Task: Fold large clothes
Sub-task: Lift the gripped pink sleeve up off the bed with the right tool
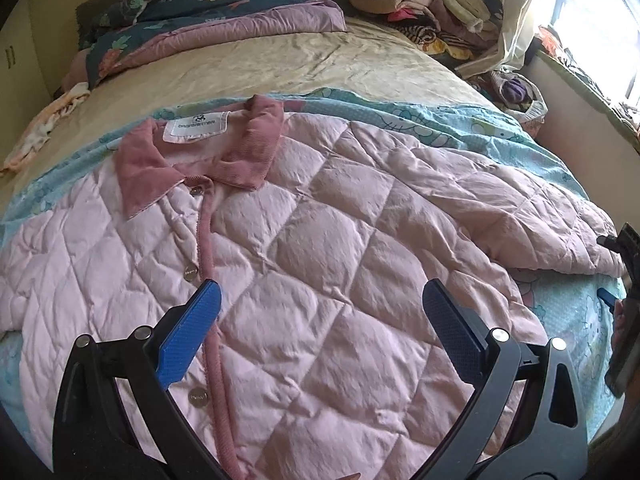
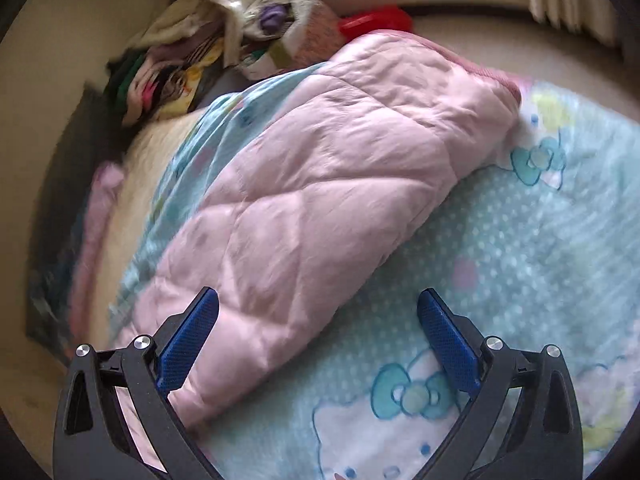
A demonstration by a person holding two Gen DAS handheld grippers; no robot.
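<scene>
We find both the left gripper (image 1: 320,312) and right gripper (image 2: 318,320) spread wide and empty over the pink quilted jacket (image 1: 320,240), whose slick padding may slip from a shallow pinch.

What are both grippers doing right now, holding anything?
Left gripper: open, empty, above the pink quilted jacket.
Right gripper: open, empty, at the jacket's sleeve.

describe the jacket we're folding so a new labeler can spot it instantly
On the bed, atop the light-blue cartoon-print blanket, lies a pale pink quilted jacket. Unlike the jumbled clothes pile by the window, it is spread flat, with a darker pink corduroy collar and snap buttons.
</scene>
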